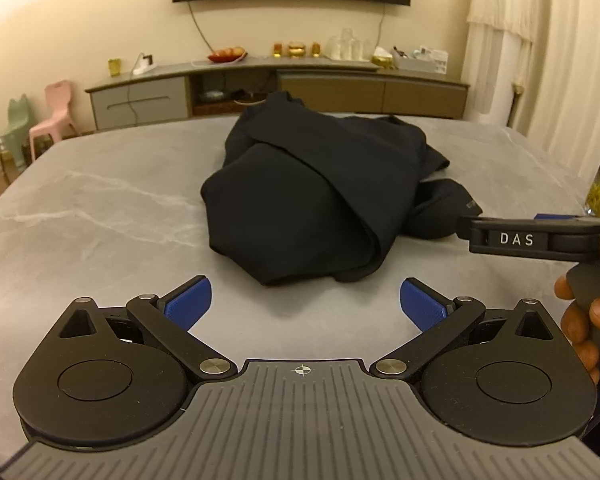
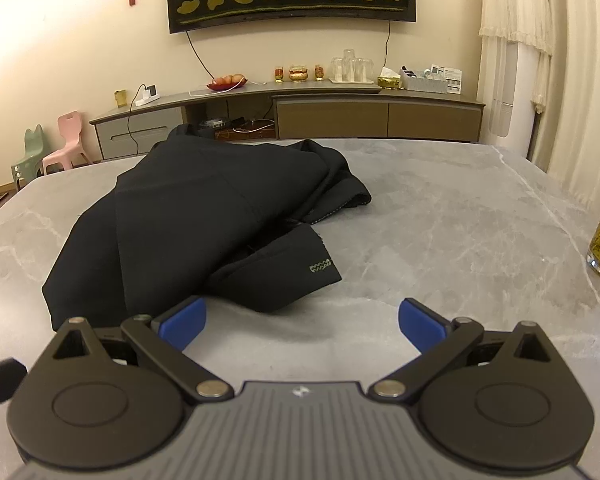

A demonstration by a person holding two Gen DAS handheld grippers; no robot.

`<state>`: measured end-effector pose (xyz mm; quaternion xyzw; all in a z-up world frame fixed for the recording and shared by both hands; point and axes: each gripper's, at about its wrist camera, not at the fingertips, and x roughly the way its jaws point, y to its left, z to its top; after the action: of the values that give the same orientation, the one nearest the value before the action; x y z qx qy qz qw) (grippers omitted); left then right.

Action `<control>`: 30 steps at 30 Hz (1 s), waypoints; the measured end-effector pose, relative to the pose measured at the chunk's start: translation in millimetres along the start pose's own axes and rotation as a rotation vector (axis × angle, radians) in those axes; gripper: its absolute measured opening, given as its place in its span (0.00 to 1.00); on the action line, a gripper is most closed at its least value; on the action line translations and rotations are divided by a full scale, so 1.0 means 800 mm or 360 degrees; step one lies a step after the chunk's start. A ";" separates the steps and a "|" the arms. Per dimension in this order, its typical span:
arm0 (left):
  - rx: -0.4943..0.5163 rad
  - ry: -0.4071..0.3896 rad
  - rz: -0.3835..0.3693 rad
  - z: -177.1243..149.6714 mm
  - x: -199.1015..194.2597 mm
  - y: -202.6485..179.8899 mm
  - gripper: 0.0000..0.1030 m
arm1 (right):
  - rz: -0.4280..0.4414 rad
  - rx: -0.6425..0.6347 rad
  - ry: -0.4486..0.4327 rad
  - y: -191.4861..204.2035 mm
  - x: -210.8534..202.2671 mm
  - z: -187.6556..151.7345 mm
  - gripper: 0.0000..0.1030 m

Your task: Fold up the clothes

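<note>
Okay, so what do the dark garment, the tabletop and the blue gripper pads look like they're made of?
Dark garment: a matte woven fabric, probably a suiting-type cloth; it creases softly and shows pale stitching near one edge.
Tabletop: grey with white veining and a dull sheen, so marble or a stone-look slab; I can't tell which.
Blue pads: ribbed, matte, probably rubber or soft plastic.

Left gripper: black linkage arms, silver pivot screws, blue ribbed pads, grey ribbed base with crosshair mark. Right gripper: same; white "DAS" lettering.

Matt black cloth garment, marbled table
</note>
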<state>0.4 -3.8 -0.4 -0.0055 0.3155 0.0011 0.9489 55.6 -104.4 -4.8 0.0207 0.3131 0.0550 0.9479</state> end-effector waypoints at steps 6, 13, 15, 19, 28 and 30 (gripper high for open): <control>0.0041 0.0039 0.0040 -0.001 0.002 -0.016 0.93 | -0.0007 -0.0025 0.0011 0.002 0.000 -0.003 1.00; -0.0001 0.0068 -0.0012 -0.002 -0.005 -0.008 0.93 | -0.0003 -0.0077 0.0023 0.005 0.005 -0.005 1.00; -0.0019 0.0070 -0.0025 -0.003 -0.006 -0.006 0.93 | -0.0004 -0.0093 0.0025 0.008 0.004 -0.005 1.00; -0.0055 0.0075 -0.0051 -0.005 -0.006 -0.001 0.92 | 0.0004 -0.0107 0.0027 0.009 0.003 -0.005 1.00; -0.0096 0.0123 -0.0111 -0.012 0.003 0.004 0.64 | 0.0085 -0.0123 0.0058 0.012 0.002 -0.007 0.78; -0.0093 0.0128 -0.0114 -0.013 0.003 0.003 0.50 | 0.0103 -0.0128 0.0065 0.013 0.002 -0.008 0.64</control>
<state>-4.0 -1.3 -10.2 -0.0446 0.3527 -0.0240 0.9344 52.2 -94.2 -10.0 -0.0084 0.3290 0.0985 0.9391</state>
